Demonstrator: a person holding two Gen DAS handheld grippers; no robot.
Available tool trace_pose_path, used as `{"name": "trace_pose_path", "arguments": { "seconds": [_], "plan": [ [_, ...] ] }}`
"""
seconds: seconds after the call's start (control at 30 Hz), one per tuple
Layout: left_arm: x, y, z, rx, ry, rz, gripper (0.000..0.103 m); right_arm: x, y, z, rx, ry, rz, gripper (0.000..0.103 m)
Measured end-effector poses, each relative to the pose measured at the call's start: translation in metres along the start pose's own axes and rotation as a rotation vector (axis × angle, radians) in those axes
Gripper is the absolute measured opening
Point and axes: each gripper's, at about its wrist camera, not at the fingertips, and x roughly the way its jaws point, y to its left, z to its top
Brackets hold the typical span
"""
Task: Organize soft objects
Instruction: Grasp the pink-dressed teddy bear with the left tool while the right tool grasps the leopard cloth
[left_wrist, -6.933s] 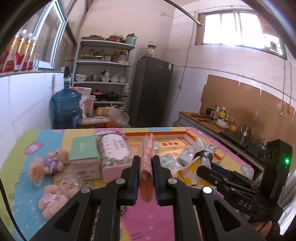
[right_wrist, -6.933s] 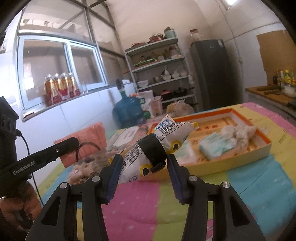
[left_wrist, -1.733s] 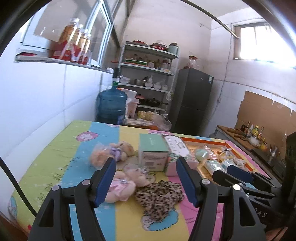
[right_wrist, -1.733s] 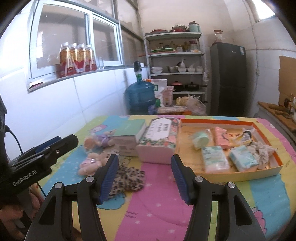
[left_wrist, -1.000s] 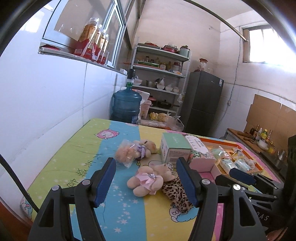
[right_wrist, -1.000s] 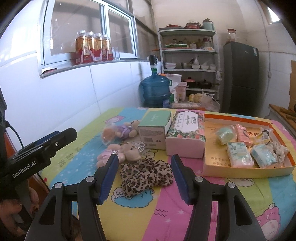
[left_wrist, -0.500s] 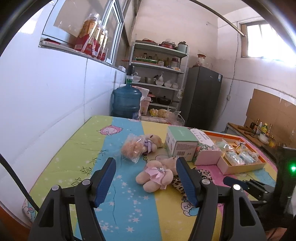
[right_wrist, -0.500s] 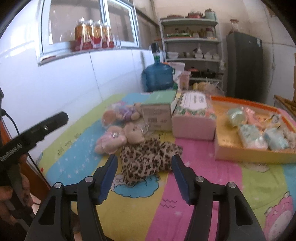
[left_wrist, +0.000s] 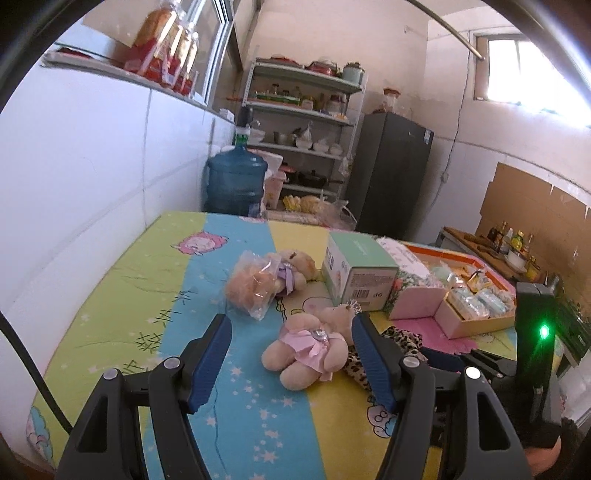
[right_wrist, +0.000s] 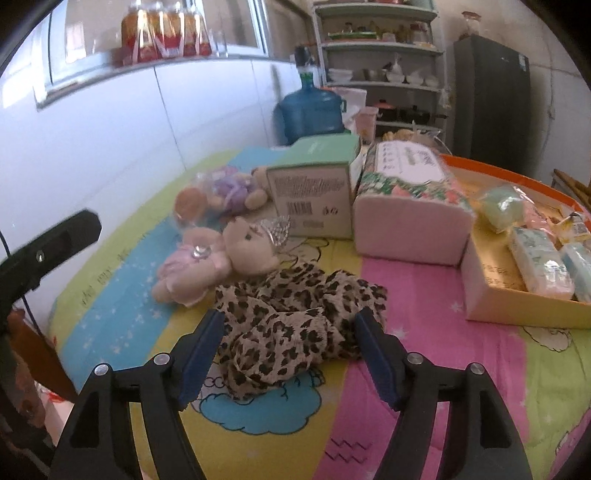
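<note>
Both grippers emptied; right gripper (right_wrist: 290, 345) lowered over leopard cloth (right_wrist: 295, 325).

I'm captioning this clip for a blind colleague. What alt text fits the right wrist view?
The open right gripper frames a crumpled leopard-print cloth lying on a colourful cartoon-print mat, its pads not touching it. Behind the cloth lies a beige teddy bear in a pink dress, with a green cardboard box and an orange-rimmed tray of small packets beyond.

Colourful mat (right_wrist: 424, 354): 2 teddies (left_wrist: 308, 345), leopard cloth (right_wrist: 291, 325), green box (left_wrist: 356, 273), tissue pack (right_wrist: 410, 206), tray (right_wrist: 491, 302).
</note>
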Motion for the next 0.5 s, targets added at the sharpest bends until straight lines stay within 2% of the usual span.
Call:
{"name": "trace_pose_path", "arguments": {
  "seconds": [0.07, 0.1, 0.13, 0.2, 0.5],
  "plan": [
    [0.012, -0.001, 0.0, 0.013, 0.027, -0.003, 0.067, 0.001, 0.004, -0.002, -0.028, -0.003, -0.027, 0.057],
    [0.018, -0.002, 0.0, 0.02, 0.044, -0.007, 0.067, 0.0, 0.005, -0.003, -0.044, -0.009, -0.043, 0.039],
    [0.025, -0.003, 0.0, 0.026, 0.063, -0.014, 0.067, -0.001, 0.004, -0.004, -0.049, -0.013, -0.046, 0.03],
    [0.037, -0.005, 0.0, 0.036, 0.097, -0.03, 0.067, -0.004, 0.0, -0.006, -0.045, -0.017, -0.038, 0.022],
    [0.078, -0.006, -0.003, 0.063, 0.202, -0.019, 0.067, -0.041, -0.037, -0.014, 0.018, -0.087, -0.074, 0.019]
  ]
}}
